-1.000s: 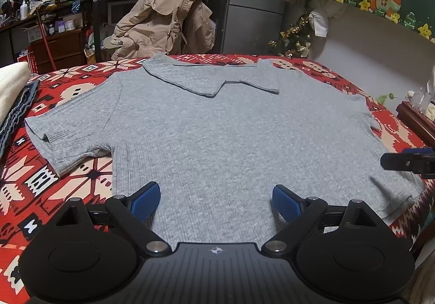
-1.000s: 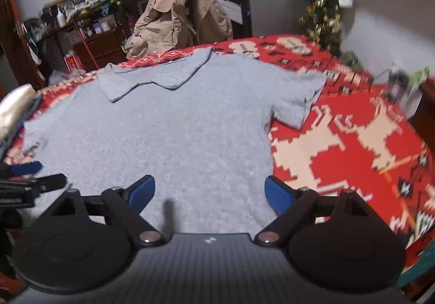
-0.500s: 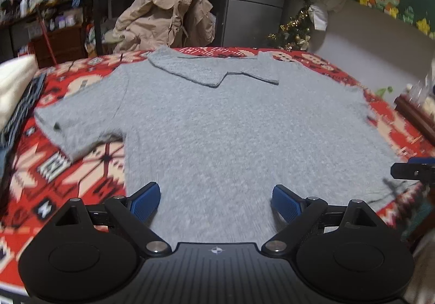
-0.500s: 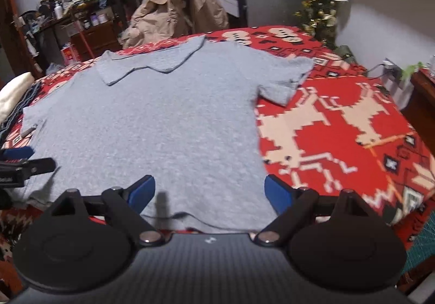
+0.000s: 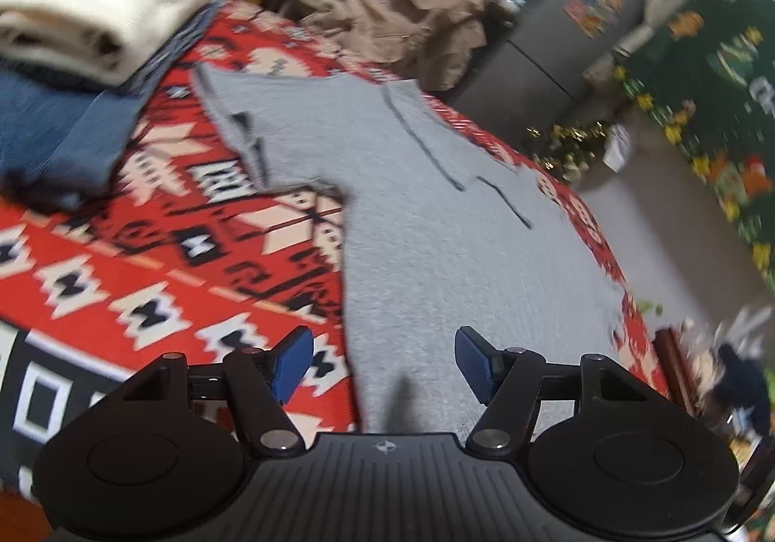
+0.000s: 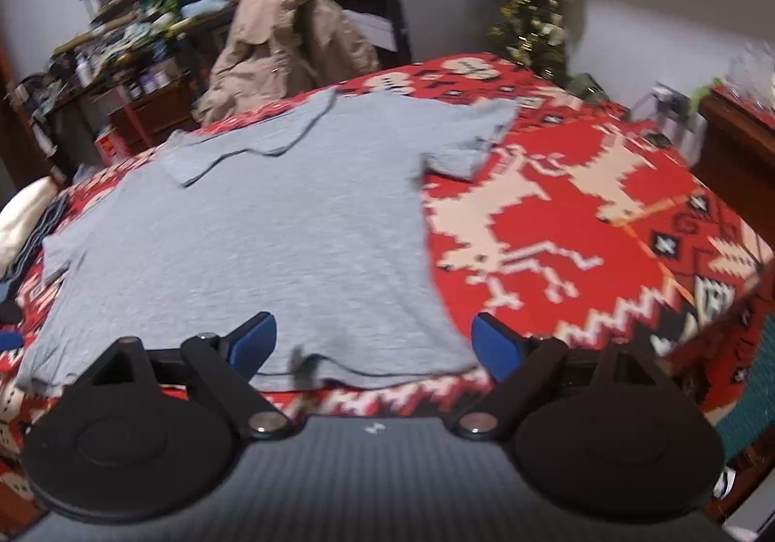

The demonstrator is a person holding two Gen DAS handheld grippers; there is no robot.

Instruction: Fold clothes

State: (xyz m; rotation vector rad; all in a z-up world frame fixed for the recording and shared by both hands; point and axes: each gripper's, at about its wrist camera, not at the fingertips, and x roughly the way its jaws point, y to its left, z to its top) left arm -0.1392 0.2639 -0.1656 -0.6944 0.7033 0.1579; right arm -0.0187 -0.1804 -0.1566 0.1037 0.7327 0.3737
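Shirt (image 6: pixel 252 241), grey ribbed knit, lies flat on patterned red blanket (image 6: pixel 557 222). Left gripper (image 5: pixel 382 360) jaws closing over side edge, gripping nothing; right gripper (image 6: pixel 373 341) open above hem.

The grey shirt (image 6: pixel 252 241) was soft, matt ribbed knit. The red blanket (image 6: pixel 557 222) beneath looked woven cloth. At lower frame, each gripper's fingers (image 5: pixel 290 360) were matt black plastic with blue pads.

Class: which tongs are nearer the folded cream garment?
Left. The left tongs hover by the shirt's side near the cream garment; the right tongs sit at the hem's far corner.
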